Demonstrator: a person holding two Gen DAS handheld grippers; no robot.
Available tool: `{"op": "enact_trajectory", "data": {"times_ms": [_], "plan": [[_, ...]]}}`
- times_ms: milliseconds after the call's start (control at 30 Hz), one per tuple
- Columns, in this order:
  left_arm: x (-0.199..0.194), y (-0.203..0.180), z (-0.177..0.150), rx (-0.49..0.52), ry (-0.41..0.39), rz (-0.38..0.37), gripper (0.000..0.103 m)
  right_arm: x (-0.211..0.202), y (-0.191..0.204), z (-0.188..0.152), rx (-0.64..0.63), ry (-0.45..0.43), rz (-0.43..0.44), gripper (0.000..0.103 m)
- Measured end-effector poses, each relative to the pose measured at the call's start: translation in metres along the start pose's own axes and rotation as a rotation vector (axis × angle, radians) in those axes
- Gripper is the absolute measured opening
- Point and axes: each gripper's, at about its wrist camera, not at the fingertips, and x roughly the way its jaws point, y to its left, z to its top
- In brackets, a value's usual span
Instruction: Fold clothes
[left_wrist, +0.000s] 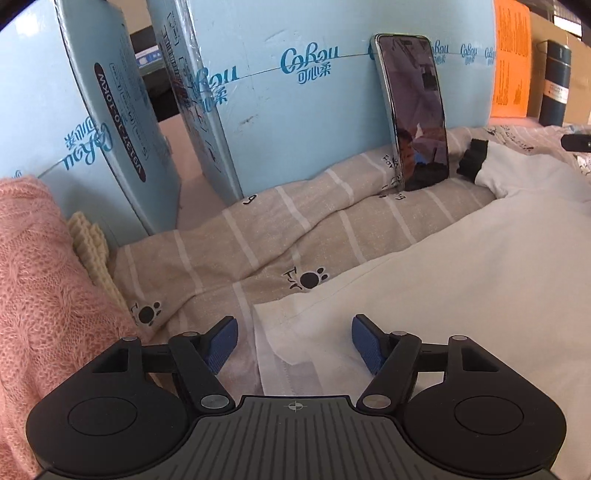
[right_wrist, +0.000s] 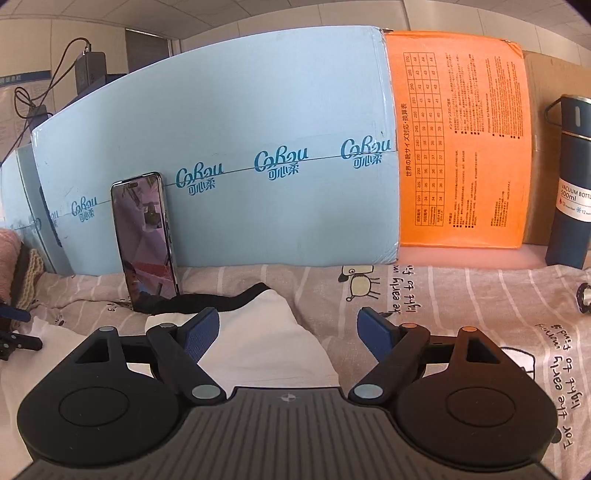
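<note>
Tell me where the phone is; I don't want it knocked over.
The phone stands propped against the blue box, left of centre in the right wrist view, just behind the white garment's black cuff.

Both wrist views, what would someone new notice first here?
A big pale blue box fills the background, with a phone leaning upright against it. In front, a white garment lies spread on the striped, cartoon-printed bedsheet. The open left gripper and open right gripper hover over it.

The left gripper (left_wrist: 294, 341) is black with two blue ridged pads (left_wrist: 225, 341). Round silver screws sit at its joints. At 6 o'clock is a grey ribbed plate with a small cross mark. The right gripper (right_wrist: 288, 334) looks the same.
</note>
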Motion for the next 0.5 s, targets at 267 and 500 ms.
{"op": "enact_trajectory", "data": {"times_ms": [267, 500], "plan": [[0.005, 0.007, 0.005, -0.036, -0.080, 0.072, 0.004, -0.020, -0.001, -0.010, 0.028, 0.004, 0.020, 0.081], [0.036, -0.008, 0.014, 0.182, -0.092, 0.271, 0.004, -0.031, 0.004, -0.016, 0.016, -0.001, 0.036, 0.081]]}}
